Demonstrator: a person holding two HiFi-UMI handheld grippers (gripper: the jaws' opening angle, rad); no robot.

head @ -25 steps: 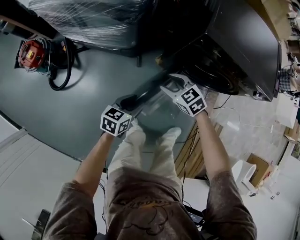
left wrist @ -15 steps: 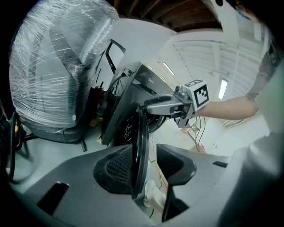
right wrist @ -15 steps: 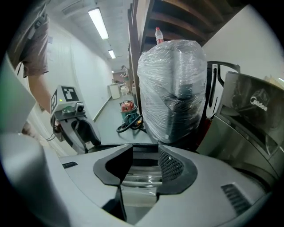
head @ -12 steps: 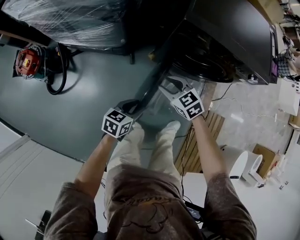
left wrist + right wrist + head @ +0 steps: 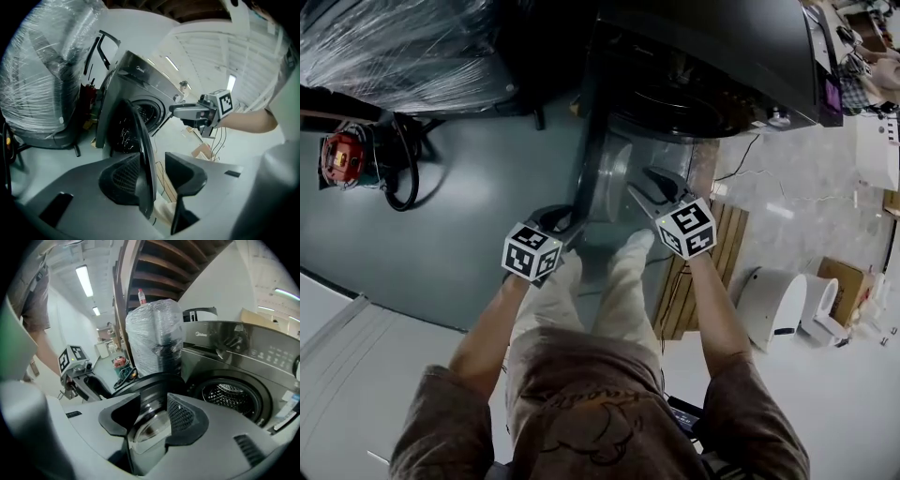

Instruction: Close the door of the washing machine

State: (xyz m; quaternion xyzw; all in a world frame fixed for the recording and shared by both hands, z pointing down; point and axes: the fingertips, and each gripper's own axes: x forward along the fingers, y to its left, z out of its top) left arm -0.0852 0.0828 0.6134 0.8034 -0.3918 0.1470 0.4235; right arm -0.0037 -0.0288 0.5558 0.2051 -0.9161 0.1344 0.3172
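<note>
The dark washing machine (image 5: 722,56) stands at the top of the head view with its round door (image 5: 586,159) half swung out, edge-on to me. My left gripper (image 5: 562,217) is at the door's free edge. In the left gripper view the door rim (image 5: 144,140) runs between the jaws of the left gripper (image 5: 152,158), against the left pad and apart from the right one. My right gripper (image 5: 642,183) is on the door's inner side. In the right gripper view the right gripper (image 5: 153,401) has its jaws apart, with the door glass (image 5: 150,427) showing between them. The open drum (image 5: 232,397) lies to the right.
A plastic-wrapped bundle (image 5: 403,47) and a red machine with a black hose (image 5: 342,157) stand on the grey floor to the left. A wooden pallet (image 5: 703,272), a white container (image 5: 773,305) and a cardboard box (image 5: 839,281) are to the right. My legs (image 5: 600,291) are just below the door.
The door has swung closer to the machine's front. Both grippers have travelled with it, the right one further and rolling.
</note>
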